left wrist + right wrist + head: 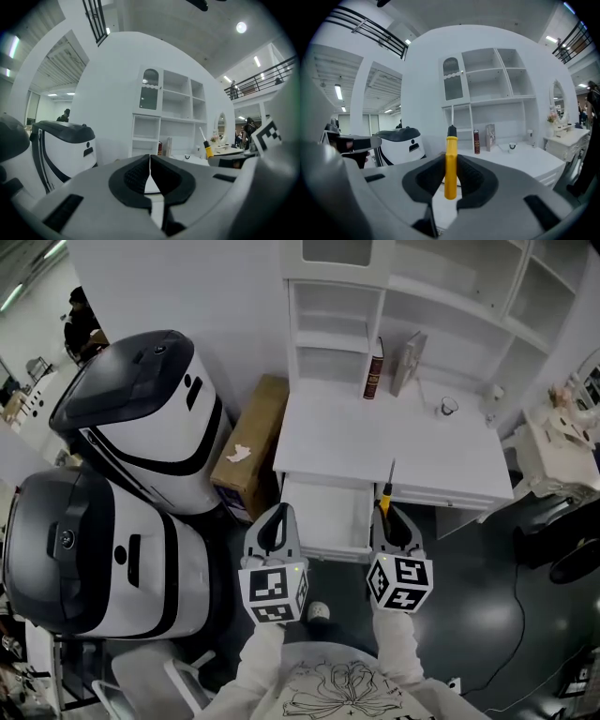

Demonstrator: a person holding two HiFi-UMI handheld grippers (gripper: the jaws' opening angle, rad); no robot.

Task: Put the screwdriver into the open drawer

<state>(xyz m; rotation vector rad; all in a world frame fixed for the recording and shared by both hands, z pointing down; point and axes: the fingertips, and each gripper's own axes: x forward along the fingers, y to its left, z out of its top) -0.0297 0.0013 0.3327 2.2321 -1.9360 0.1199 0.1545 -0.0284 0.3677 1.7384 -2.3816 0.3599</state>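
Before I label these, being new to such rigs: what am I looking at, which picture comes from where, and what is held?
No robot: a person holds a two-jaw gripper in each hand. The head view looks down from the person's head; the other two views look along each gripper's jaws. The left gripper is shut and empty. The right gripper grips a yellow-handled screwdriver. Ahead stands a white desk with an open drawer; its top bears two books and a small cup.

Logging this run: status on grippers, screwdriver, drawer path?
Right hand-held gripper shut on screwdriver, shaft up. Left hand-held gripper shut, empty. Drawer open, nothing seen in the way.
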